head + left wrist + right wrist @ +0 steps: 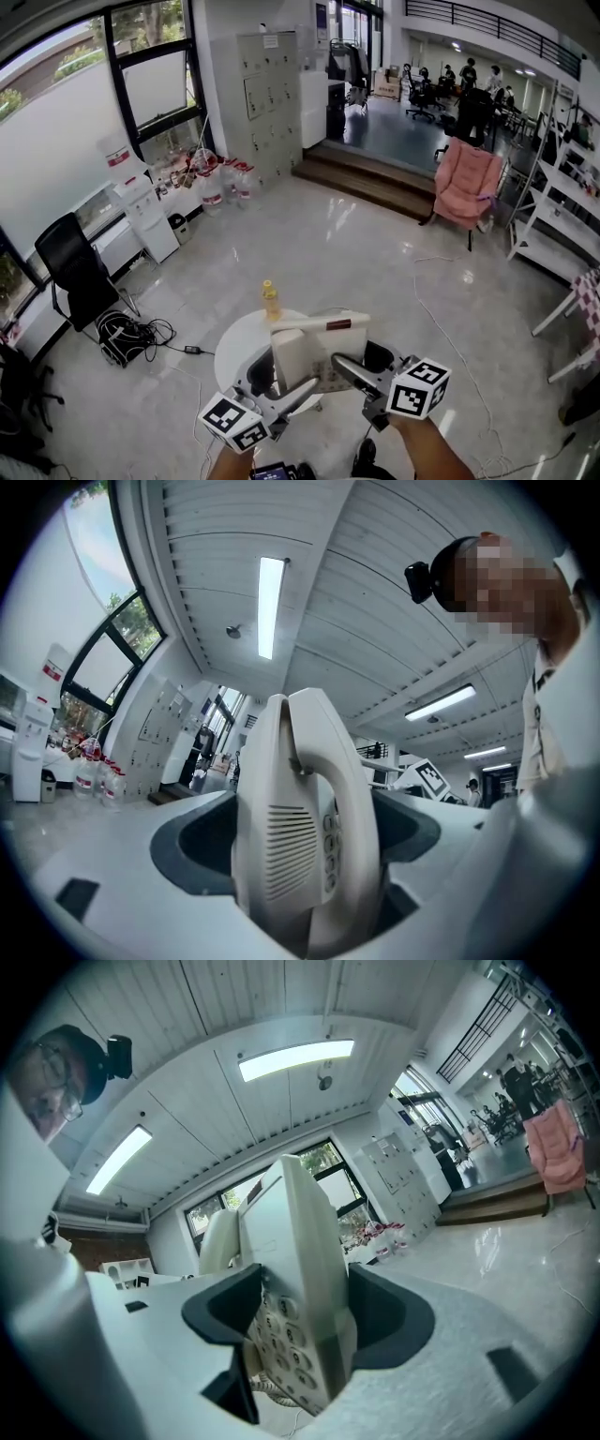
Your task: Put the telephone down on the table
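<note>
A cream corded telephone (314,349) hangs in the air above a round white table (234,354), held up between both grippers. My left gripper (279,380) is shut on the side with the handset (300,836), which fills the gap between its dark pads (187,846). My right gripper (345,367) is shut on the telephone body (302,1269), whose keypad (281,1344) faces down and left and whose coiled cord shows below. Both cameras point up at the ceiling, so the gripper views do not show the table.
A yellow bottle (270,300) stands at the table's far edge. A black office chair (70,267) and cables (131,333) lie to the left. A pink chair (466,183), white shelves (562,206) and steps (375,183) stand farther off.
</note>
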`<move>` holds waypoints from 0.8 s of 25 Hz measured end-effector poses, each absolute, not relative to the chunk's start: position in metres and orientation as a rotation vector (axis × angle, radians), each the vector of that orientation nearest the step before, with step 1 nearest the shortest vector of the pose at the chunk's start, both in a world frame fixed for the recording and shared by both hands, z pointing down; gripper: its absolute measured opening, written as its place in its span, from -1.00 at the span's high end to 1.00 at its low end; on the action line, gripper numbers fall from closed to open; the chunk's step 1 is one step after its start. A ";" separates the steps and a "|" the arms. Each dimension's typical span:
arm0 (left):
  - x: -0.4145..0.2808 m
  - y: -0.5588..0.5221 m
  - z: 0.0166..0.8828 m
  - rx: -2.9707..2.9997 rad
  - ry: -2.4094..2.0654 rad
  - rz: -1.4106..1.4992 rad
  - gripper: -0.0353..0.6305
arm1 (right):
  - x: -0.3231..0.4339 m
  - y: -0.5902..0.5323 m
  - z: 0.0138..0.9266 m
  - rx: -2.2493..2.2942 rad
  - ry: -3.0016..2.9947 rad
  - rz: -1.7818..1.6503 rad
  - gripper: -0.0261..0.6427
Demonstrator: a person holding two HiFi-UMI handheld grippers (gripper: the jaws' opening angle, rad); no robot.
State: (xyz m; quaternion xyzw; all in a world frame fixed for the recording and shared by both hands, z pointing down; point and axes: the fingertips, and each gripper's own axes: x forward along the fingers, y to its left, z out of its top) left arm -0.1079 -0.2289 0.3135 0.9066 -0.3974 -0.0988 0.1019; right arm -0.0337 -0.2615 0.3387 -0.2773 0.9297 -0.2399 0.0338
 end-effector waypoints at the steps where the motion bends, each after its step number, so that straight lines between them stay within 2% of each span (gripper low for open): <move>1: -0.106 -0.233 0.315 2.666 -1.184 -0.293 -0.35 | -0.031 -0.266 0.341 -0.841 2.864 -0.746 0.11; 20: -0.100 -0.291 0.370 2.552 -1.242 -0.280 -0.35 | -0.024 -0.329 0.403 -0.730 2.869 -0.930 0.11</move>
